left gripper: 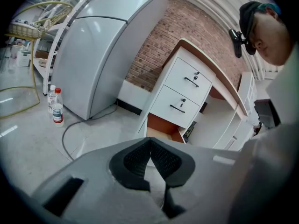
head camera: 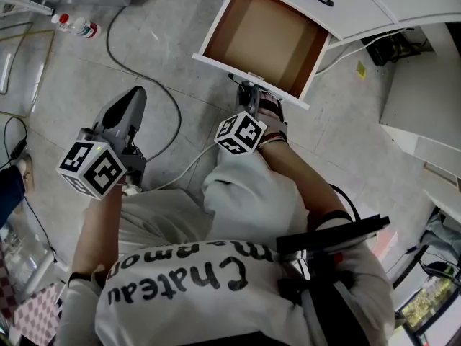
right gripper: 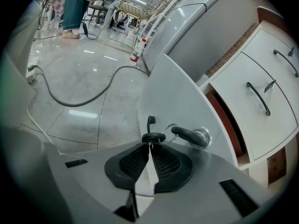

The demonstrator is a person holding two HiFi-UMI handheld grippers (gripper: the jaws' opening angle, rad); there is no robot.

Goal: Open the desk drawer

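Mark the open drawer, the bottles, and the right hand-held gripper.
drawer (head camera: pixel 263 38): head view, bare inner floor.
bottles (left gripper: pixel 57 110): left gripper view, red-capped bottle's label.
right hand-held gripper (right gripper: pixel 150 146): right gripper view, between fingertips, shut on key (right gripper: pixel 153 137).

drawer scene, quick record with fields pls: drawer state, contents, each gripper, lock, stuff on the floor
drawer: bottom drawer, pulled out
contents: none seen, bare brown bottom
right gripper: shut on the drawer handle
lock: key in it, beside the handle
left gripper: shut, empty, held away from the drawer
floor: two bottles, a loose cable
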